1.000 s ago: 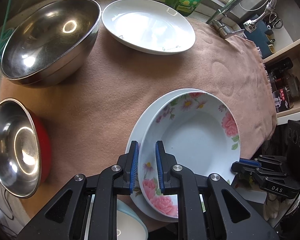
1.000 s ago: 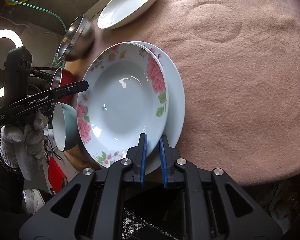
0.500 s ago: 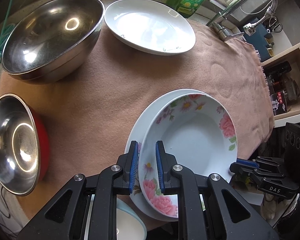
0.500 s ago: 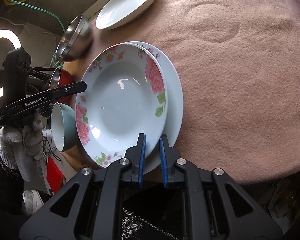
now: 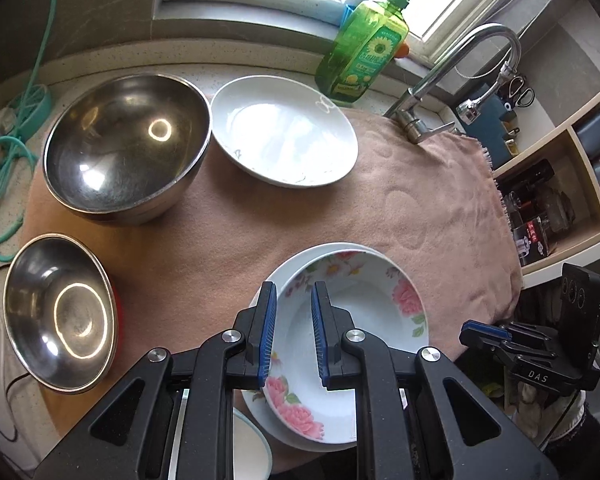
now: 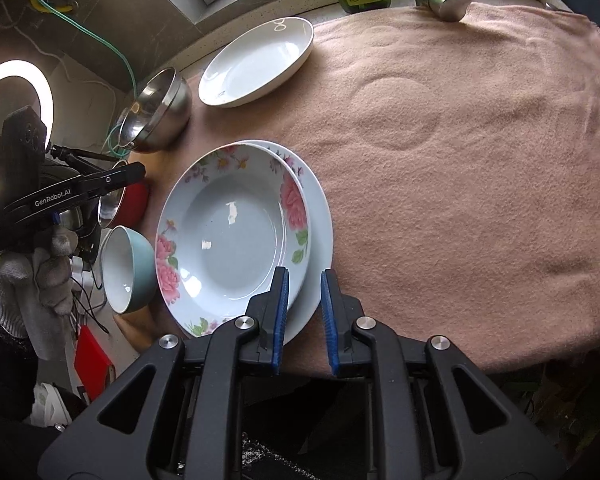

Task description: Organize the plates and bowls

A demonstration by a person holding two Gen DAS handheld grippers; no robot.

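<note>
A floral plate (image 5: 360,320) (image 6: 228,240) rests on a plain white plate (image 5: 300,258) (image 6: 320,240) at the near edge of the pink cloth (image 5: 380,208). My left gripper (image 5: 294,288) hovers above the floral plate's left rim, its jaws shut with nothing pinched. Over the stack's right rim hangs my right gripper (image 6: 304,274), likewise shut and holding nothing. A white deep plate (image 5: 284,140) (image 6: 256,64) lies at the back, with a large steel bowl (image 5: 124,148) (image 6: 156,112) beside it. A small steel bowl (image 5: 60,312) sits in a red bowl (image 6: 134,204).
A pale blue bowl (image 6: 124,272) sits at the counter's near left corner. A green soap bottle (image 5: 360,52) and a faucet (image 5: 460,64) stand at the back. Shelves (image 5: 560,184) are on the right. A gloved hand (image 6: 32,280) holds the left gripper.
Both grippers have risen and tipped up away from the plate stack, which stays on the cloth and looks smaller. The window, soap bottle and faucet have come into view.
</note>
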